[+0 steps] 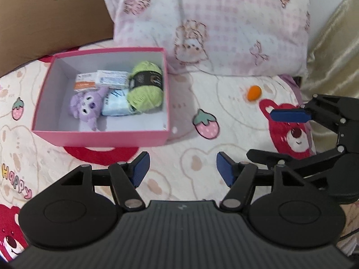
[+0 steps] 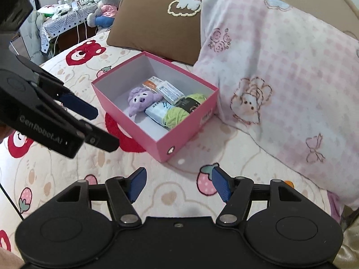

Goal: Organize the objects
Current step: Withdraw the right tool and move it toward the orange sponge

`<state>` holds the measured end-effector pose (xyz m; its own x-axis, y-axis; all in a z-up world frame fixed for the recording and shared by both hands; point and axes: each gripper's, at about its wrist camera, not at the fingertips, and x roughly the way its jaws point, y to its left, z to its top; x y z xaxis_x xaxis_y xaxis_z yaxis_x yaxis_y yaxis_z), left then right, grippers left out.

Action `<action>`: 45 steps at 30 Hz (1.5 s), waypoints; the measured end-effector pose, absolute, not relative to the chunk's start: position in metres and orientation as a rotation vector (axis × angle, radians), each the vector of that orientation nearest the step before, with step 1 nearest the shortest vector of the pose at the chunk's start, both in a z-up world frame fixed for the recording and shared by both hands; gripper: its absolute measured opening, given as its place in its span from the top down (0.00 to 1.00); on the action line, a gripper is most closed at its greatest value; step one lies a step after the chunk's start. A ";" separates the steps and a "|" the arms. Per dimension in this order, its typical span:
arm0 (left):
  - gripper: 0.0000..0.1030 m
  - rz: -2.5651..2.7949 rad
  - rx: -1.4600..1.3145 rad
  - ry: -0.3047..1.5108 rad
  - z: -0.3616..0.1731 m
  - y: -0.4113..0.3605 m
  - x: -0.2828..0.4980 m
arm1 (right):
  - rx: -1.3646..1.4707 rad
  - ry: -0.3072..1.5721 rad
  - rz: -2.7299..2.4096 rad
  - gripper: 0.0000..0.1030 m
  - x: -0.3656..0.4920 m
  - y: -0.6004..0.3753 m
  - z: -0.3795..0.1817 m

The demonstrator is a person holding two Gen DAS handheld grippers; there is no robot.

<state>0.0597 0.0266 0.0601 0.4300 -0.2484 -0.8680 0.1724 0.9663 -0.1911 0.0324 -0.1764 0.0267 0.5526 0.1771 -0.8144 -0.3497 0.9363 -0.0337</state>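
Your left tongs (image 1: 181,170) and right tongs (image 2: 178,185) both gape, gripping nothing. Ahead of them sits the pink box (image 1: 101,137); an orange ball (image 1: 254,92) lies by your right tongs.

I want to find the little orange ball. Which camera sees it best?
The left wrist view. There the orange ball lies whole and in the open on the bedspread, right of the pink box. The right wrist view shows only an orange sliver behind the right gripper.
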 end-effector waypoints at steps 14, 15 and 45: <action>0.26 -0.362 -0.023 1.145 0.050 -0.032 0.052 | -0.155 0.966 0.233 0.19 0.003 -0.230 0.015; 0.26 -0.367 -0.022 1.153 0.048 -0.036 0.052 | -0.146 0.969 0.226 0.19 0.001 -0.235 0.013; 0.09 -0.423 0.073 1.106 -0.005 -0.126 0.099 | -0.070 0.848 0.107 0.19 -0.019 -0.332 -0.042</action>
